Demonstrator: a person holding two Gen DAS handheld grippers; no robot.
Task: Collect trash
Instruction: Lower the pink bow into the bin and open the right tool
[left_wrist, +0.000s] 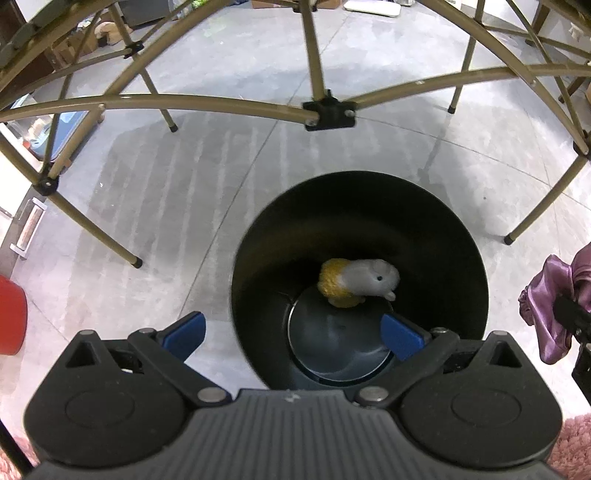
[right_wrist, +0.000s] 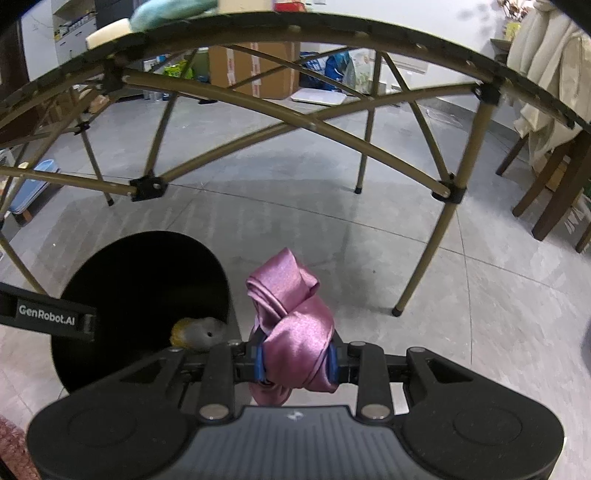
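A black round bin (left_wrist: 461, 236) stands on the grey floor, and a grey and yellow plush toy (left_wrist: 360, 282) lies at its bottom. My left gripper (left_wrist: 293, 334) hangs over the bin's near rim, open, with nothing between its blue pads. My right gripper (right_wrist: 295, 363) is shut on a knotted pink satin cloth (right_wrist: 291, 321), which sticks up above the pads. That cloth (left_wrist: 550, 306) also shows at the right edge of the left wrist view. In the right wrist view the bin (right_wrist: 144, 280) is to the left of the cloth, with the plush toy (right_wrist: 197, 334) inside.
A folding table's tan tube frame (left_wrist: 317, 62) arches over the floor, its legs (right_wrist: 424, 251) standing around the bin. A wooden chair (right_wrist: 550, 177) draped with cloth is at right. A red object (left_wrist: 11, 317) sits at far left, a pink rug (left_wrist: 572, 443) at bottom right.
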